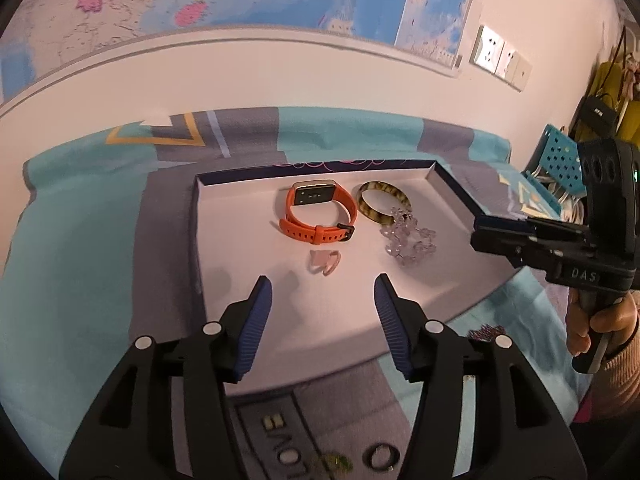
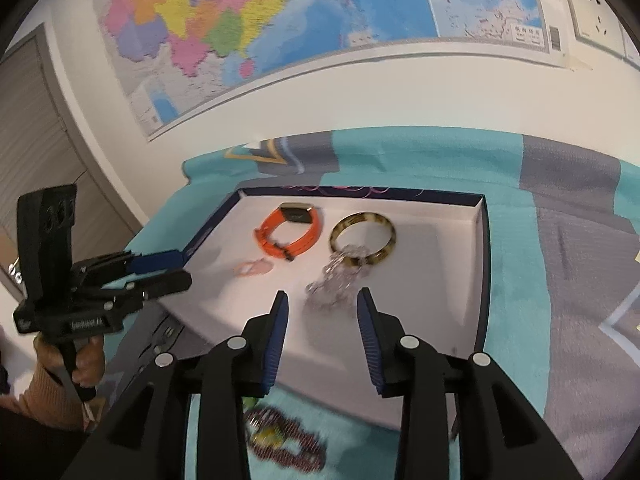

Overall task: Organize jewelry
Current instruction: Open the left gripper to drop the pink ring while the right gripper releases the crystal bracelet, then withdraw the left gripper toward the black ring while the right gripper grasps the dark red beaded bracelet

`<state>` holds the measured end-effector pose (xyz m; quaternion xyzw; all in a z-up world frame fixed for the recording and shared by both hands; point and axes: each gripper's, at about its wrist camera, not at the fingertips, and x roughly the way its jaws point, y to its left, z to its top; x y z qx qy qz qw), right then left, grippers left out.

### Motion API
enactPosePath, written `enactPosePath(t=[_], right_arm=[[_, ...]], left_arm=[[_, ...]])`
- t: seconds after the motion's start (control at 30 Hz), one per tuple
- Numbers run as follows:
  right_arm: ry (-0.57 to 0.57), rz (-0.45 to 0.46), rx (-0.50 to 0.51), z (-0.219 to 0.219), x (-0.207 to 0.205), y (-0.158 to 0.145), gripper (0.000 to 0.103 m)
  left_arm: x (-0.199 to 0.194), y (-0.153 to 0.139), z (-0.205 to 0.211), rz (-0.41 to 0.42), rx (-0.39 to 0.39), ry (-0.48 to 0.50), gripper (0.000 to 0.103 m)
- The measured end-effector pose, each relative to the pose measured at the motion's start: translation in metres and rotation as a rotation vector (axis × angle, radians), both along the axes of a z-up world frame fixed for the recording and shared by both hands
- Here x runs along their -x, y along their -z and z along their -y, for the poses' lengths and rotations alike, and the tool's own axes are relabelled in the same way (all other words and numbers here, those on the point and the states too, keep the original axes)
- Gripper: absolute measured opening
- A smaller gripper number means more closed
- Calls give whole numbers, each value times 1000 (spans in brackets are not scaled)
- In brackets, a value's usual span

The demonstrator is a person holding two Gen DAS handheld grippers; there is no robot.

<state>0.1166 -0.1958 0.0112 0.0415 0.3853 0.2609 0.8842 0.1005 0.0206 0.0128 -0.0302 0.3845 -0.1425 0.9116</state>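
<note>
Jewelry is split between the shallow white tray (image 1: 224, 216) and the teal-and-grey cloth (image 1: 80, 260) it sits on: inside the tray lie an orange watch (image 1: 316, 216), just beside it toward the tray's right wall a tortoiseshell bangle (image 1: 384, 204), a clear bead bracelet (image 1: 408, 244) touching the bangle's near edge, and a pale pink ring (image 1: 324, 262) near the watch's near side. Outside the tray's near edge a dark red bead bracelet (image 2: 288, 436) and a small dark ring (image 1: 382, 458) wait on the cloth. The left gripper (image 1: 322, 312) stands released over the tray near the pink ring, nothing between its jaws; the right gripper (image 2: 322, 324) hangs parted and empty just short of the clear beads. The likely trouble is crowding: anything set down near the bangle could knock the clear beads or tangle with them. Reaching for the outside pieces, a jaw could catch the tray's near edge and shift everything, and the small dark ring may slip from the ribbed pads, or the soft cloth get pinched up with it
</note>
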Motion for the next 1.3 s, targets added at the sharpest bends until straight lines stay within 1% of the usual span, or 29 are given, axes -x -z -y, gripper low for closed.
enactPosePath(t=[0.13,0.3,0.4,0.6,0.73,0.93,1.03,1.17,1.23,1.27,1.3], right_arm=[[-29,9,18,-2,21,-1,34],[-47,3,36,-1,42,4,34],[-51,-7,43,-1,50,9,34],[-25,-42,45,6,60,23,35],[-21,-56,62,7,67,30,35],[-57,-34,104,-8,77,31,34],[-41,-30,134,-10,76,34,34],[-8,-64,151,-4,70,44,34],[-5,-70,134,0,70,46,33],[-5,-72,130,1,70,46,29],[-12,-73,130,0,70,46,13]], left_arm=[[18,-3,-8,21,9,-5,56],[41,-2,-14,36,-15,-17,56],[50,2,-17,30,-26,-21,57],[66,12,-14,17,-33,-16,58],[70,18,-7,10,-44,-6,59],[73,22,2,-1,-42,13,60],[74,25,6,-7,-40,21,61],[76,29,8,-19,-37,26,62],[75,31,8,-24,-32,26,62],[75,32,8,-26,-31,25,62],[75,32,8,-27,-29,26,62]])
